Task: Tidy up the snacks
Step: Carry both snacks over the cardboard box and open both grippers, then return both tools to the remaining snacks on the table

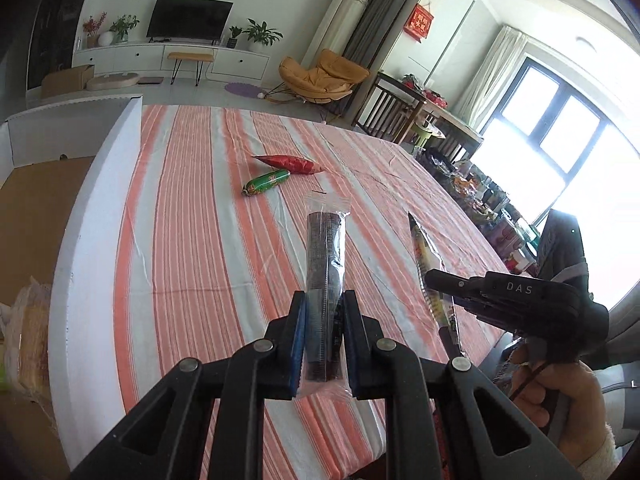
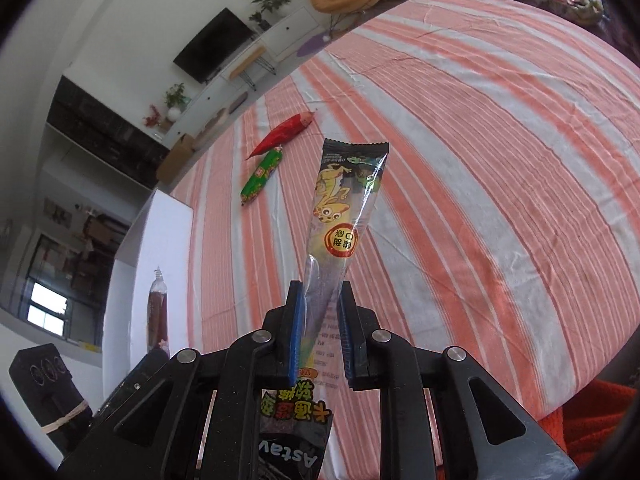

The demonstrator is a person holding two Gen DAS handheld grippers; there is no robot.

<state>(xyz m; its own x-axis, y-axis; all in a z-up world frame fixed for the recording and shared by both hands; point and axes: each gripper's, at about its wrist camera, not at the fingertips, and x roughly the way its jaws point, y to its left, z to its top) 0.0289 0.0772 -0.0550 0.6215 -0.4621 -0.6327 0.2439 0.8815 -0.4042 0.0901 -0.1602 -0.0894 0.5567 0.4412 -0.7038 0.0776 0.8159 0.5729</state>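
Note:
My left gripper (image 1: 323, 304) is shut on a dark snack stick in clear wrap (image 1: 325, 256), held up above the striped tablecloth (image 1: 192, 240). My right gripper (image 2: 319, 300) is shut on a long black-and-yellow cartoon snack packet (image 2: 340, 204), also lifted off the cloth. From the left wrist view the right gripper (image 1: 434, 280) shows at the right with that packet (image 1: 425, 252) edge-on. The right wrist view shows the dark stick (image 2: 157, 312) at lower left. A red pointed packet (image 1: 286, 165) (image 2: 286, 133) and a green sausage (image 1: 266, 182) (image 2: 262, 176) lie side by side farther out on the cloth.
A white foam box wall (image 1: 92, 208) (image 2: 160, 248) runs along the table's left side, with a cardboard floor (image 1: 36, 208) and a plastic bag (image 1: 28, 328) inside. Cluttered goods (image 1: 480, 196) sit past the right edge. A hand (image 1: 560, 400) grips the right tool.

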